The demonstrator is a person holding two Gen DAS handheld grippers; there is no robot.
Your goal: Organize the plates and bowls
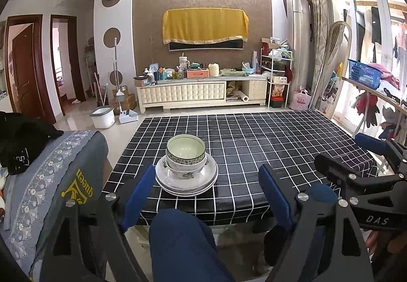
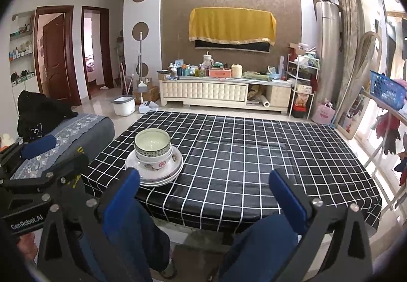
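Stacked near the bench's (image 1: 254, 144) near-left corner: two nested bowls (image 1: 186, 154) seated on a pile of white plates (image 1: 186, 184). Left claw (image 1: 207, 189) spread wide, empty, held short of the near edge, the stack framed between its blue pads. Right claw (image 2: 203, 195) likewise spread and empty, stack just beyond its left pad (image 2: 122, 195).

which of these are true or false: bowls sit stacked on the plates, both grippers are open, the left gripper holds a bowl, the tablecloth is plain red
1. The bowls sit stacked on the plates. True.
2. The left gripper and the right gripper are open. True.
3. The left gripper holds a bowl. False: it holds nothing.
4. The tablecloth is plain red. False: it is black with a white grid.
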